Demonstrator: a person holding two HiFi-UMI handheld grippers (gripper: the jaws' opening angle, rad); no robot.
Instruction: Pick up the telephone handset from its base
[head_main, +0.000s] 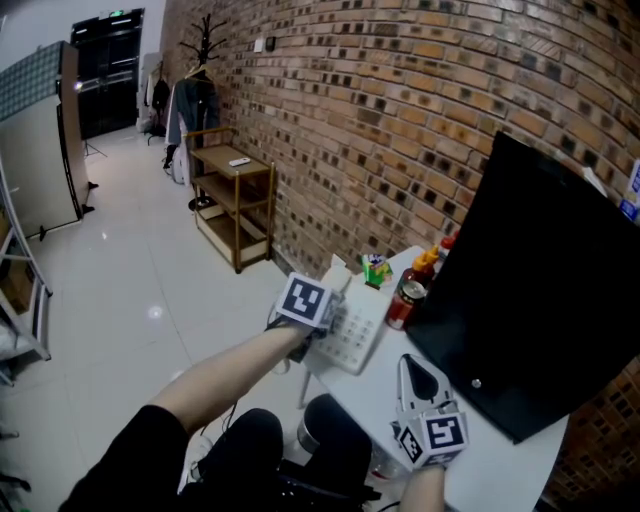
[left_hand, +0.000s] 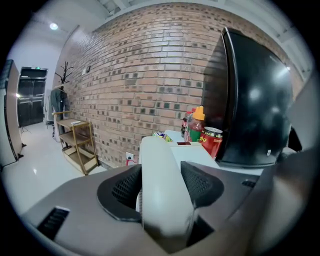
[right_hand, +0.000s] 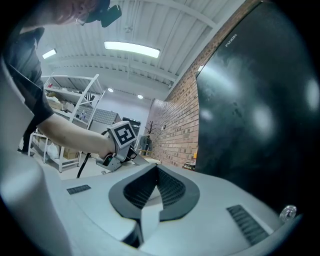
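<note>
The white telephone handset (left_hand: 162, 190) runs lengthwise between my left gripper's (left_hand: 161, 167) two dark pads (left_hand: 200, 182), and both pads lie against its sides. In the head view the left gripper (head_main: 325, 325) is at the left side of the white telephone base (head_main: 358, 342) on the white table (head_main: 500, 470), and its marker cube hides most of the handset. I cannot tell whether the handset still rests on the base. My right gripper (head_main: 408, 360) stands apart on the table, nearer the front, beside the black monitor. Its jaws (right_hand: 156, 170) meet at the tips with nothing between them.
A black monitor (head_main: 540, 290) fills the table's right side. A red can (head_main: 405, 303), an orange-capped bottle (head_main: 425, 265) and a small green box (head_main: 375, 270) stand behind the telephone by the brick wall. A wooden shelf (head_main: 235, 190) stands farther along the wall.
</note>
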